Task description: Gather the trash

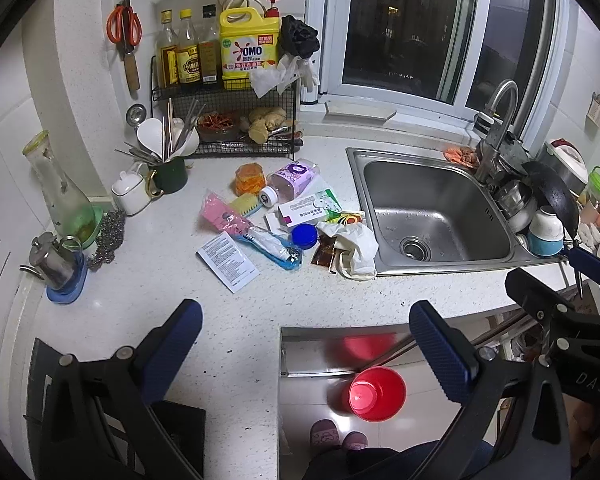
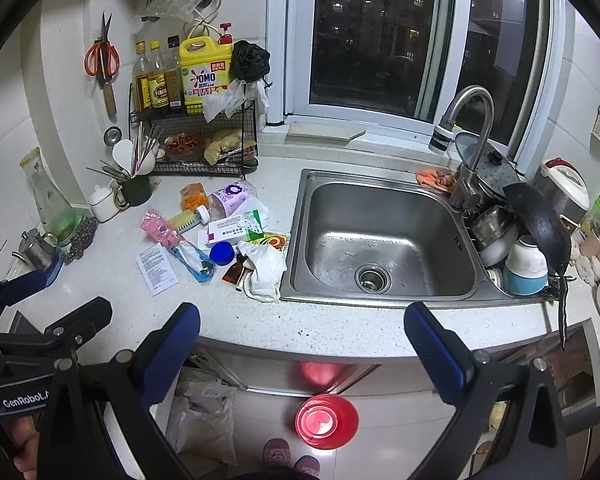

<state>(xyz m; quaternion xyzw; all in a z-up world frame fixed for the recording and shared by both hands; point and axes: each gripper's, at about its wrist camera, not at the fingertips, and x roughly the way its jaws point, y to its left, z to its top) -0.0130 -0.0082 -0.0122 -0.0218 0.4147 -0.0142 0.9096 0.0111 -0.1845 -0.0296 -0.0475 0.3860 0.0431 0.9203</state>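
Trash lies in a heap on the white counter left of the sink: a crumpled white tissue, a blue cap, a pink wrapper, a printed leaflet, a medicine box, a purple plastic bottle and a brown sachet. A red bin stands on the floor below the counter edge. My left gripper is open and empty, short of the heap. My right gripper is open and empty, over the counter's front edge.
A steel sink with a tap is to the right, with stacked dishes and a black pan beyond. A wire rack with bottles, a utensil cup and a glass carafe line the back and left. Slippered feet stand beside the bin.
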